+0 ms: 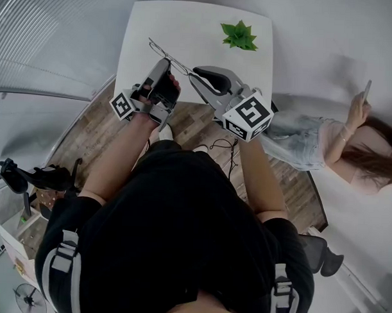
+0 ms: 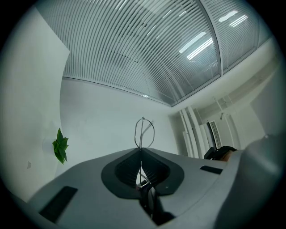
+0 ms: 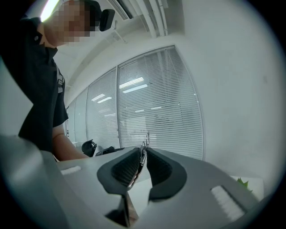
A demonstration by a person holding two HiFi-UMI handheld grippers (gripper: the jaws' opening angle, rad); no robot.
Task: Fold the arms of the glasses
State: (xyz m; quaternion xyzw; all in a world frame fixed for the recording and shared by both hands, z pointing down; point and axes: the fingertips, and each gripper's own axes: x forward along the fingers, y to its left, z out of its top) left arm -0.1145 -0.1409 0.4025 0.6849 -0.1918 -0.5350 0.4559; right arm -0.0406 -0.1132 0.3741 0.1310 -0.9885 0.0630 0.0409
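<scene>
Thin wire-framed glasses (image 2: 142, 134) above white surface (image 1: 187, 30), left gripper (image 2: 141, 151) fingers clamped on them, right gripper (image 3: 144, 151) fingers slightly parted around one arm (image 3: 141, 157)

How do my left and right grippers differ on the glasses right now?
Left gripper is shut tight on the glasses, a lens rim sticking out above; right gripper has its jaws slightly apart, a thin arm between them. Left tilts up toward the ceiling; right looks about level. Both meet at the same glasses.
</scene>
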